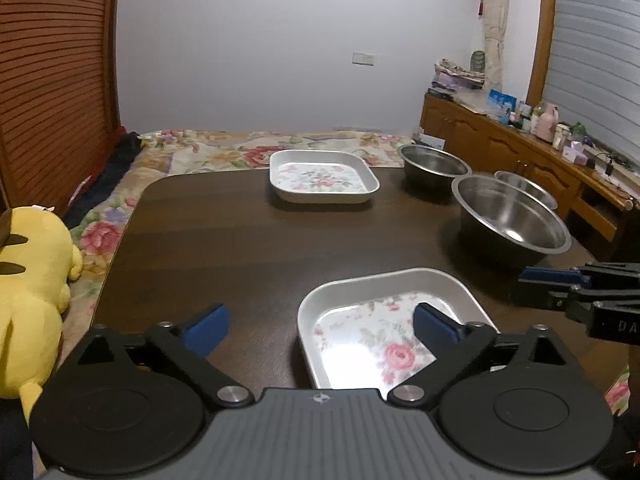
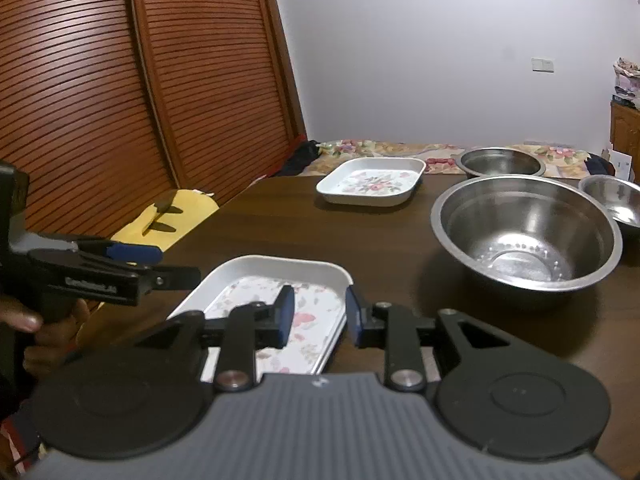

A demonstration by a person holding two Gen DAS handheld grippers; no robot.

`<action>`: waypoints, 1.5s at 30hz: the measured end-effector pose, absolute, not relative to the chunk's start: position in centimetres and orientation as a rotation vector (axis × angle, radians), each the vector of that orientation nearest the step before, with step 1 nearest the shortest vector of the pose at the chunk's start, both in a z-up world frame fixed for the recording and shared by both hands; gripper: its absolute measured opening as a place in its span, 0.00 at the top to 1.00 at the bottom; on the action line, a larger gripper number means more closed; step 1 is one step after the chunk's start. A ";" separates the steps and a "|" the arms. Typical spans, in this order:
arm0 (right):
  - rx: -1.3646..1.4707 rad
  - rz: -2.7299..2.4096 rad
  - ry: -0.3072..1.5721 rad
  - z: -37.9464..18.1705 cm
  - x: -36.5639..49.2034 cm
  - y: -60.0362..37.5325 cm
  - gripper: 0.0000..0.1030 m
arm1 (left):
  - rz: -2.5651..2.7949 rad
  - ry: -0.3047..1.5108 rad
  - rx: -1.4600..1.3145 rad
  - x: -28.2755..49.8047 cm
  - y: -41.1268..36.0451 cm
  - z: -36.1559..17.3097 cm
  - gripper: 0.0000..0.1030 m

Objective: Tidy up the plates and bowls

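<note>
Two square white floral plates lie on the dark wooden table (image 1: 224, 240): a near plate (image 1: 360, 320) (image 2: 248, 280) and a far plate (image 1: 320, 176) (image 2: 372, 180). Three steel bowls stand at the right: a large one (image 1: 512, 220) (image 2: 528, 232), a far one (image 1: 434, 162) (image 2: 500, 162) and a small one (image 1: 528, 190) (image 2: 612, 196). My left gripper (image 1: 320, 326) is open wide over the near plate's left edge. My right gripper (image 2: 320, 314) is open, its fingers astride the near plate's right rim; it also shows in the left wrist view (image 1: 560, 284).
A yellow plush toy (image 1: 28, 292) lies left of the table on a floral bedspread (image 1: 224, 152). Slatted wooden doors (image 2: 120, 100) stand at the left. A wooden cabinet (image 1: 520, 148) with small items runs along the right wall.
</note>
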State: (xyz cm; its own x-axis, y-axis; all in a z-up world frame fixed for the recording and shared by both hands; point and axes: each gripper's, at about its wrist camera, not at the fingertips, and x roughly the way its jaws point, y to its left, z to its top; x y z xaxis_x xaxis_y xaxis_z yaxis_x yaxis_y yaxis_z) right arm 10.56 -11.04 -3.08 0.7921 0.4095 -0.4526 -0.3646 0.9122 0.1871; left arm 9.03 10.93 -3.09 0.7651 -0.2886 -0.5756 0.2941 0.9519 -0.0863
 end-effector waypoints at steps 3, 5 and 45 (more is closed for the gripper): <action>0.097 0.409 0.509 -3.0 10.8 -11.3 0.70 | -0.330 0.628 0.007 9.7 10.7 -2.9 0.00; 0.097 0.405 0.508 -3.0 10.9 -11.5 0.70 | -0.328 0.637 0.002 10.3 10.8 -2.9 0.00; -0.006 0.336 0.477 2.6 22.7 -13.3 0.66 | -0.270 0.647 0.141 23.7 10.5 -0.1 0.00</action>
State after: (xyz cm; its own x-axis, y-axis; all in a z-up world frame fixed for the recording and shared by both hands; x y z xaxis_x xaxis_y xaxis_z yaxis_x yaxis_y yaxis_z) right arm 22.65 -13.27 2.64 0.8342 0.3162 -0.4517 -0.3191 0.9450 0.0722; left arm 23.74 10.53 -0.09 0.7645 -0.2041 -0.6115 0.2916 0.9554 0.0457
